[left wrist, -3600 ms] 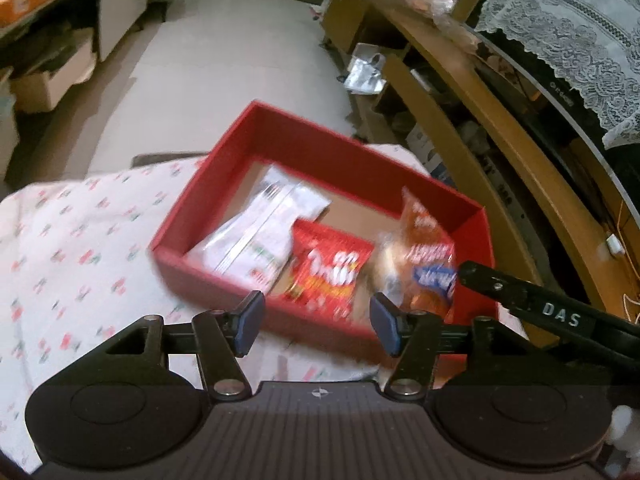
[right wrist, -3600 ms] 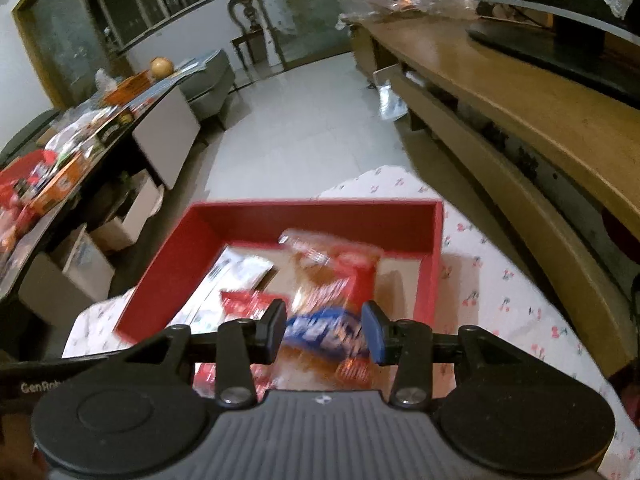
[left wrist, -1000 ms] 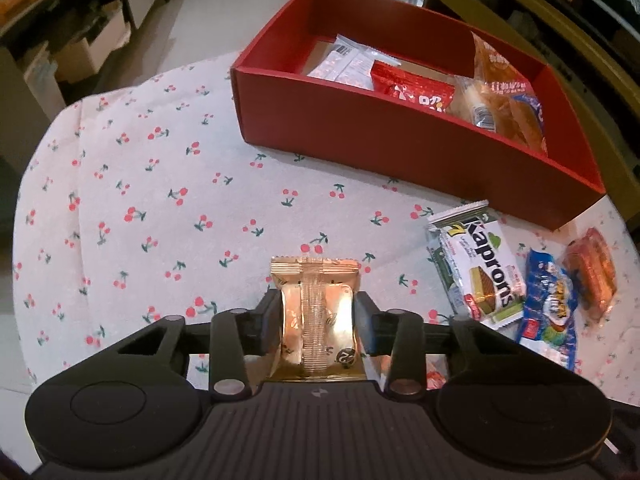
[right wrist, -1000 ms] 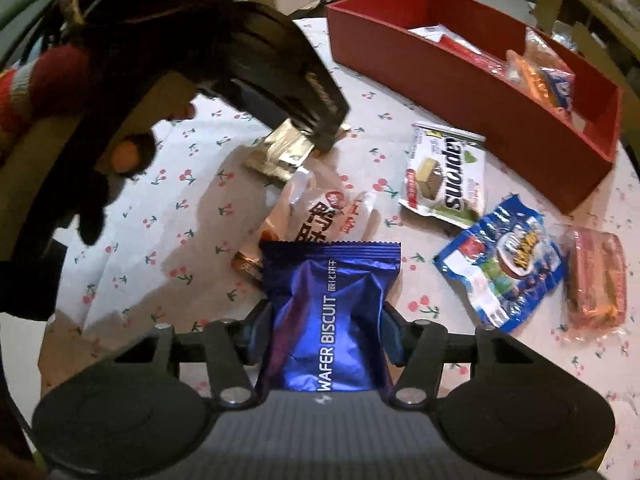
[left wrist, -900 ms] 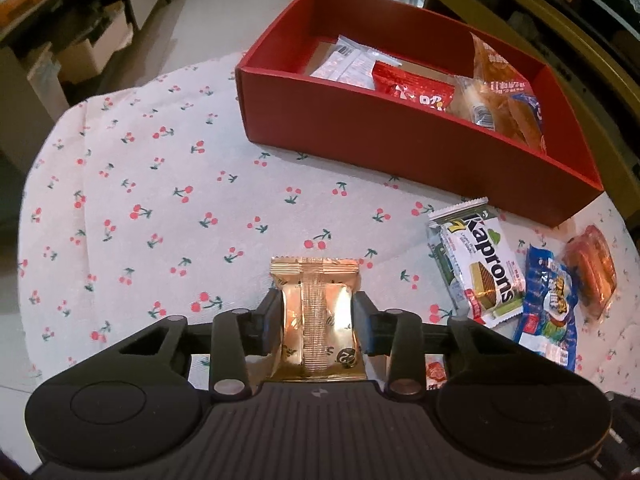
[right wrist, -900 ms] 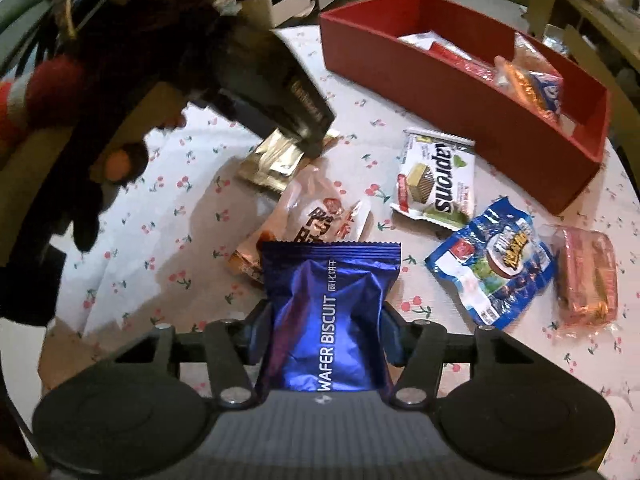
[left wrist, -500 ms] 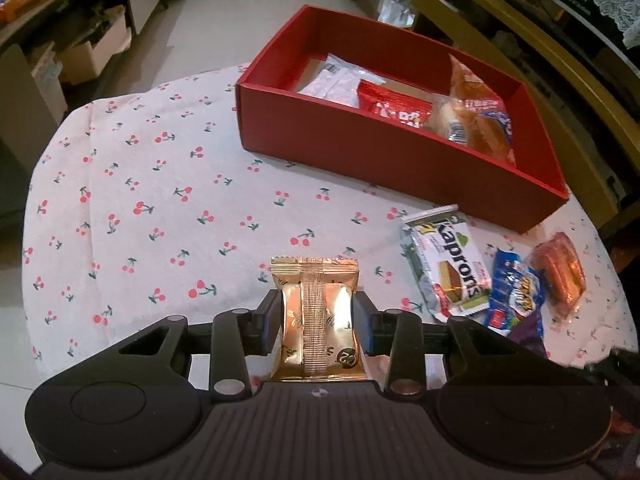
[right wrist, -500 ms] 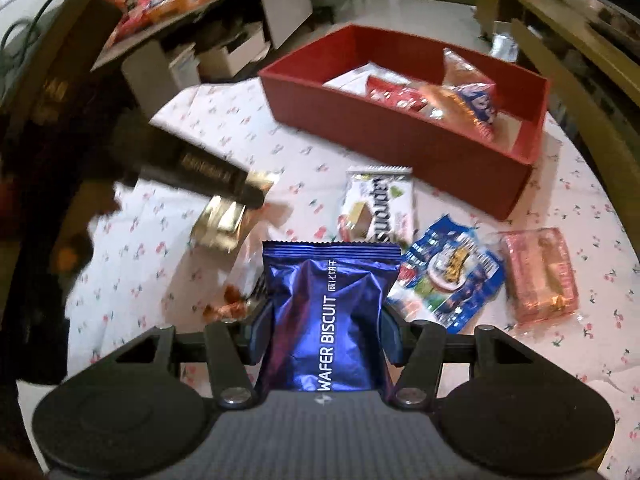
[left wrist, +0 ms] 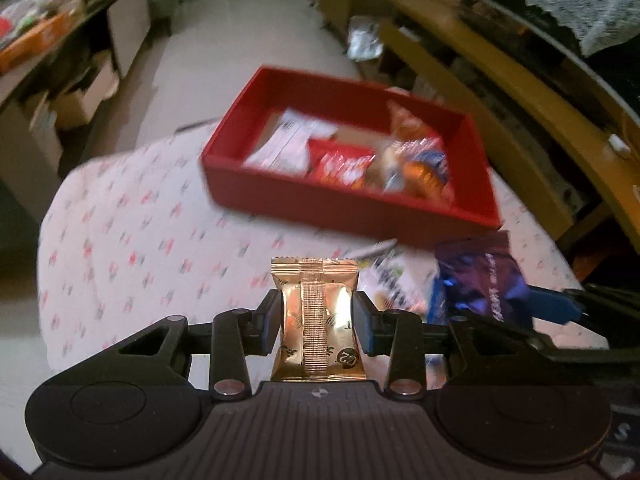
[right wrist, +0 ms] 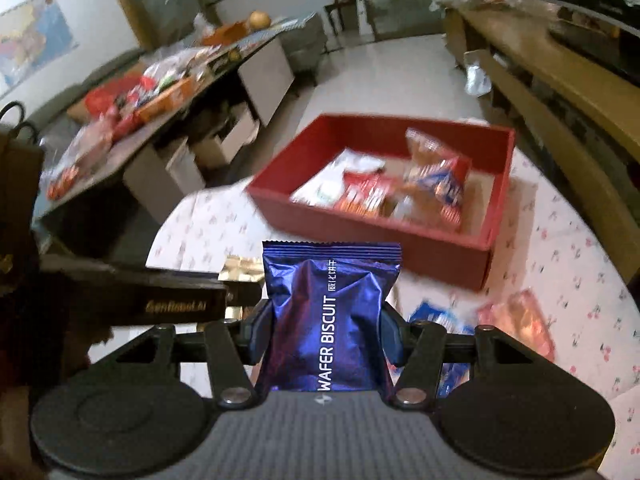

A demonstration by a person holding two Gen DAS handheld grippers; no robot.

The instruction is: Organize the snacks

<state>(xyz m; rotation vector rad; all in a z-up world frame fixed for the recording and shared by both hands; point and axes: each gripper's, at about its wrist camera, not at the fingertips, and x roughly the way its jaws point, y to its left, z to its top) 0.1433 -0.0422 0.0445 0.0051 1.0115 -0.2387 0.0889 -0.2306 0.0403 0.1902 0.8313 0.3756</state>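
My left gripper (left wrist: pixel 316 316) is shut on a gold foil snack packet (left wrist: pixel 315 320), held above the cherry-print tablecloth (left wrist: pixel 132 240). My right gripper (right wrist: pixel 326 330) is shut on a blue wafer biscuit packet (right wrist: pixel 330 320); that packet also shows at the right in the left wrist view (left wrist: pixel 484 284). The red box (left wrist: pixel 332 204) stands ahead on the table and holds several snacks, among them a white packet (left wrist: pixel 286 142), a red bag (left wrist: pixel 340 162) and an orange-and-blue bag (left wrist: pixel 416 164). The box also shows in the right wrist view (right wrist: pixel 360 224). The left gripper's body (right wrist: pixel 160 300) lies left of the blue packet.
Loose snacks lie on the cloth before the box: a blue bag (right wrist: pixel 436 316) and a pink packet (right wrist: pixel 516 320). A wooden bench (right wrist: pixel 560 92) runs along the right. A cluttered low table (right wrist: pixel 152 92) stands at the left. The table edge drops to the floor at left.
Both grippers have risen and tilted toward the red box, each still holding its packet. The views are blurred by motion. The right gripper's blue packet now shows beside my left gripper.
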